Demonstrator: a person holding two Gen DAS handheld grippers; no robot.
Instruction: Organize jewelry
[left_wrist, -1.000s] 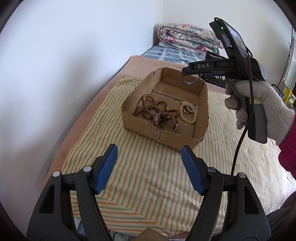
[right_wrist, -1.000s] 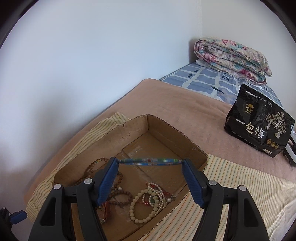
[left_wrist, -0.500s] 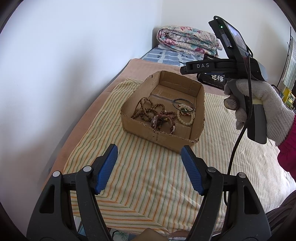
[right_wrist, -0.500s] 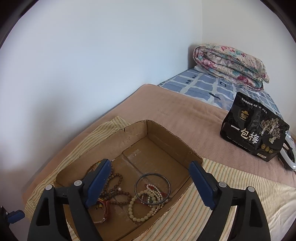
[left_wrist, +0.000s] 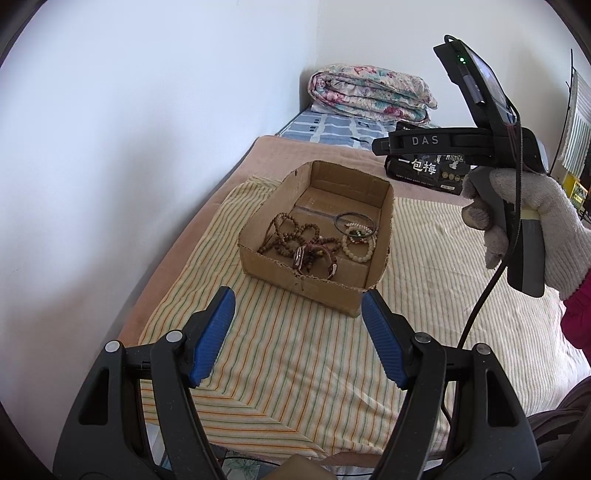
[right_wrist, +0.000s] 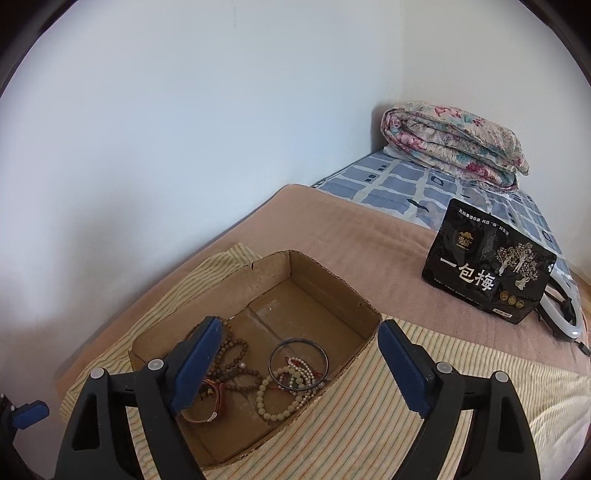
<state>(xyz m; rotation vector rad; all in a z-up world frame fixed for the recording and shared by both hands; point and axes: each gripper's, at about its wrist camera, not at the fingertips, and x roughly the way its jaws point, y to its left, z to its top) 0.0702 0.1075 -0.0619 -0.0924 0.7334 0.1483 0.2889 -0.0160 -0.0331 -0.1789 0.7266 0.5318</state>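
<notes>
Hovering over the cardboard box (right_wrist: 325, 284), the right gripper (right_wrist: 295, 363) is spread wide, holding nothing. The thin dark bangle (right_wrist: 298, 363) lies flat in the box's right half, straight below/ahead of it, overlapping the pale bead bracelets (right_wrist: 284, 395); brown bead strands (right_wrist: 229, 365) fill the left half. Left gripper (left_wrist: 297, 334), also spread & empty, sits back past the box's near edge, so right is nearer. Box sits on the striped cloth (left_wrist: 295, 365). Readable: "DAS" on the right tool; "一包梅" on the black bag (right_wrist: 487, 273).
</notes>
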